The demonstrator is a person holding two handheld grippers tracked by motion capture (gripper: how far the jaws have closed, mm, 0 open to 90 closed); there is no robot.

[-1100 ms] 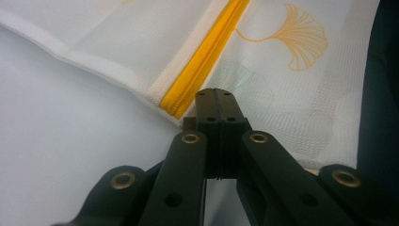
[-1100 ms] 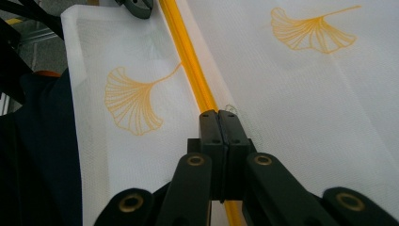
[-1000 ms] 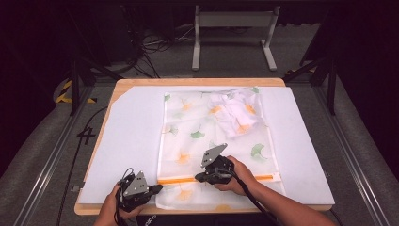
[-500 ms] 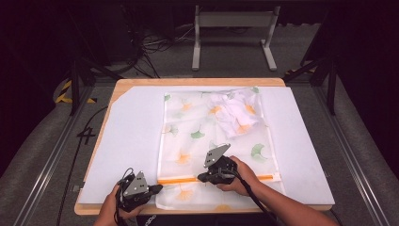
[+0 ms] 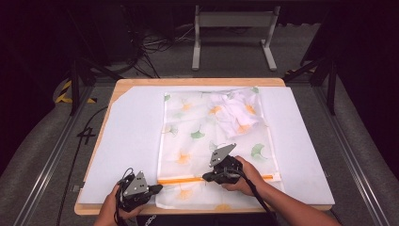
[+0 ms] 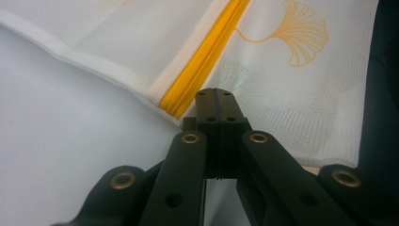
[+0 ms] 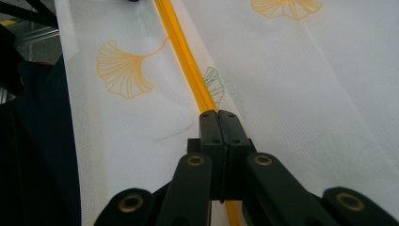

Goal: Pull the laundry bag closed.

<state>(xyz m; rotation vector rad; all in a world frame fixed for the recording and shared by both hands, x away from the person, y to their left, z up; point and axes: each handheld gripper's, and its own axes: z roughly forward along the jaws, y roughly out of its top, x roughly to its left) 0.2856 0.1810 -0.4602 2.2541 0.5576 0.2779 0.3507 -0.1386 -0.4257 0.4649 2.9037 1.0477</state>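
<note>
A white mesh bag (image 5: 197,136) printed with ginkgo leaves lies flat on the white board, with a crumpled white garment (image 5: 235,113) inside its far right part. An orange zipper (image 5: 181,180) runs across its near end. My left gripper (image 5: 157,189) is at the bag's near left corner. Its jaws are shut on the bag's edge beside the zipper end (image 6: 186,94). My right gripper (image 5: 206,178) sits mid-way along the zipper, jaws shut on the zipper line (image 7: 183,56). The slider itself is hidden under the jaws. Left gripper tips (image 6: 216,93) and right gripper tips (image 7: 219,114) both touch the mesh.
The white board (image 5: 127,141) covers a wooden table (image 5: 197,81) whose near edge lies just below both hands. Metal rails (image 5: 51,155) run along both sides, and a stand with cables (image 5: 230,28) is behind the table.
My right gripper has slid a little to the right along the orange zipper. The left gripper has stayed at the bag's corner.
</note>
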